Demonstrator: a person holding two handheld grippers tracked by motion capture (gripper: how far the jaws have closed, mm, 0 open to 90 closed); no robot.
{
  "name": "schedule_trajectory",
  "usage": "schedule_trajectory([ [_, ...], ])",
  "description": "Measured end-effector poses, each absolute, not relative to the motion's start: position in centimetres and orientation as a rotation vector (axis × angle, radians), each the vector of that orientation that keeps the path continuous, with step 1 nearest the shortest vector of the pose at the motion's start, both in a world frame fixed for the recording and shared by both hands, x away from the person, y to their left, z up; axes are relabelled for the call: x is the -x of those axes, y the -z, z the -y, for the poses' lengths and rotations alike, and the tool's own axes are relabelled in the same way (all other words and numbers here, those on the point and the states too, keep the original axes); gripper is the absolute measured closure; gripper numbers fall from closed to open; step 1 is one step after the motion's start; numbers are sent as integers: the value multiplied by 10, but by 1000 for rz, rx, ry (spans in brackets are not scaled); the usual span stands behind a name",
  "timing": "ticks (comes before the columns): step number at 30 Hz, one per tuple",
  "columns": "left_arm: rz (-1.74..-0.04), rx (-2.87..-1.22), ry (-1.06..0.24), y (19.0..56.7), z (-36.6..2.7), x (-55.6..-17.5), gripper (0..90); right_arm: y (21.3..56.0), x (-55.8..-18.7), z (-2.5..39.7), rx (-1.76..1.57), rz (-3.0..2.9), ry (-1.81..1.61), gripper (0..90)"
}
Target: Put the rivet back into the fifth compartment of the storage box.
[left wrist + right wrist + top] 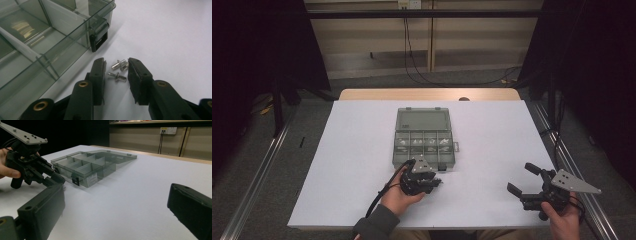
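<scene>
A clear grey compartment box point(422, 142) lies open mid-table with its lid folded back. Small parts sit in its far row of cells. Two small silver rivets point(119, 66) lie on the white table just off the box's front corner, near its black latch point(98, 38). My left gripper point(116, 62) is lowered to the table, open, with a jaw on each side of the rivets and one rivet close against the right jaw. My right gripper point(523, 178) is held wide open near the table's right front, with nothing between its jaws point(116, 192).
The white table top point(492, 130) ends close to my right gripper at its right edge. The other hand and left gripper point(32, 168) show beside the box point(87, 167) in the right gripper view. Dark curtains and metal floor rails flank the table.
</scene>
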State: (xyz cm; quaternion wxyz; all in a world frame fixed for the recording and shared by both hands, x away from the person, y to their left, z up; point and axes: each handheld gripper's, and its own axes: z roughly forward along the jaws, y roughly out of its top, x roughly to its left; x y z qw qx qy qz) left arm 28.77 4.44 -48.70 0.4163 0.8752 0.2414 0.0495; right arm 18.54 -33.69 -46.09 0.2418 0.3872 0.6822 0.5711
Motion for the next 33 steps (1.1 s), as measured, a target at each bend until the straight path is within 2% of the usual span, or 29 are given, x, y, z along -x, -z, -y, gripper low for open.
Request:
schedule_trajectory([
  [7, -615, -2197, -116, 487, -47, -288, 750, 461, -185, 336, -1057, -1866, -1560, 13],
  [17, -625, -2192, -104, 487, -48, -288, 764, 461, -185, 337, -1057, -1866, -1558, 13],
  [19, -632, -2181, -100, 486, -50, -289, 807, 461, -185, 337, -1057, -1865, -1559, 13],
  [33, -650, -2169, -70, 485, -53, -290, 832, 461, -185, 337, -1057, -1865, -1557, 13],
])
